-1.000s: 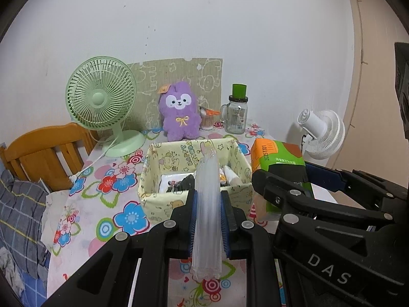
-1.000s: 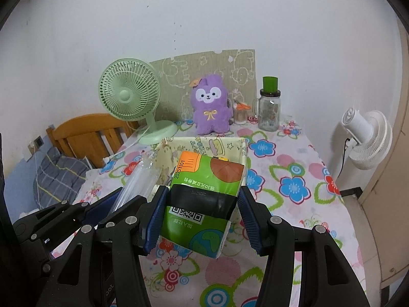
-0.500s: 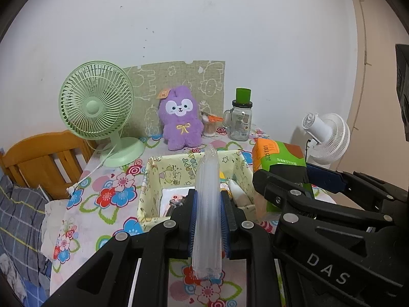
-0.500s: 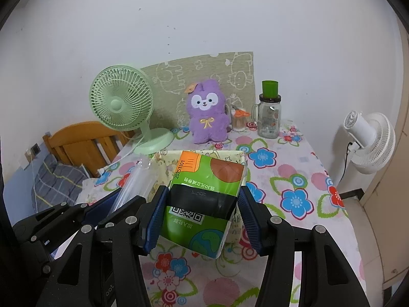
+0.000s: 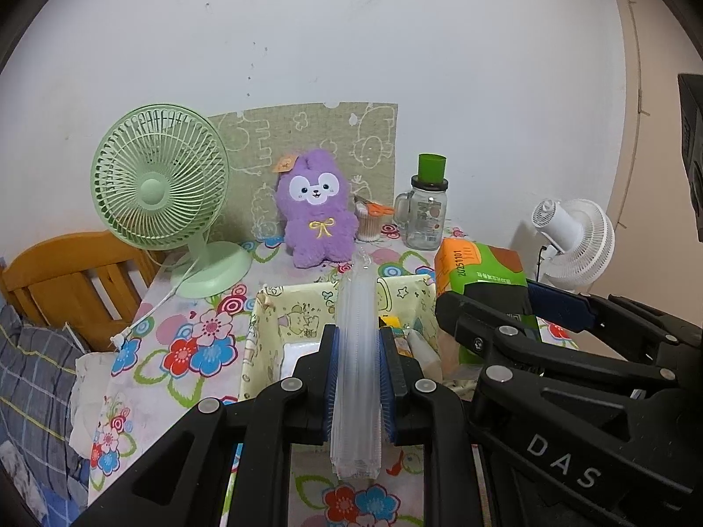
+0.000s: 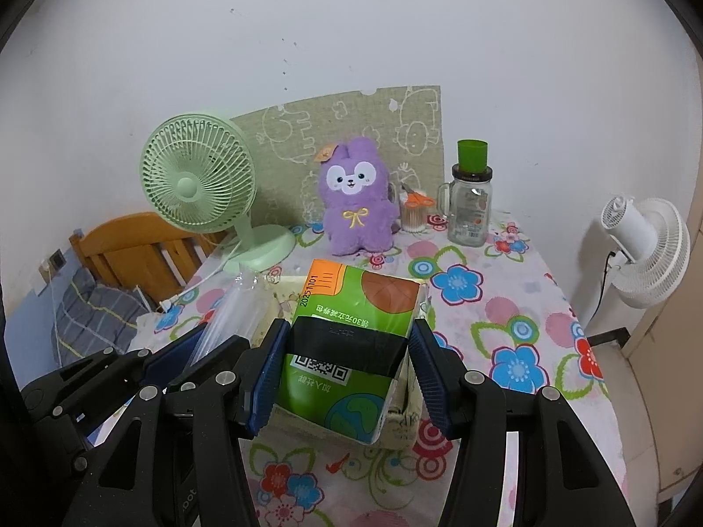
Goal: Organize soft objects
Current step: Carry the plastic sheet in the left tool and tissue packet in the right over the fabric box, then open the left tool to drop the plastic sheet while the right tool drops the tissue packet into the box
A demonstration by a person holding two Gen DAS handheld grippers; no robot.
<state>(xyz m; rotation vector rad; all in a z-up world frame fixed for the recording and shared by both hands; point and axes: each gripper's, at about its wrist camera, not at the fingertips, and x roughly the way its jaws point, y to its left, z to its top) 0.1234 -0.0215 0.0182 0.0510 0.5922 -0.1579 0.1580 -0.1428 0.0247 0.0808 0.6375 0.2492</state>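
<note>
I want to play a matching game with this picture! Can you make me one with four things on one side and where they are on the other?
Things:
1. purple plush bunny
2. green tissue pack
3. clear plastic sleeve
4. white fan

Places:
A. pinched in the left tongs
B. off the table's right edge
C. at the back of the table, between the green fan and the glass jar
D. squeezed in the right tongs

Pairs: 1-C, 2-D, 3-A, 4-B
</note>
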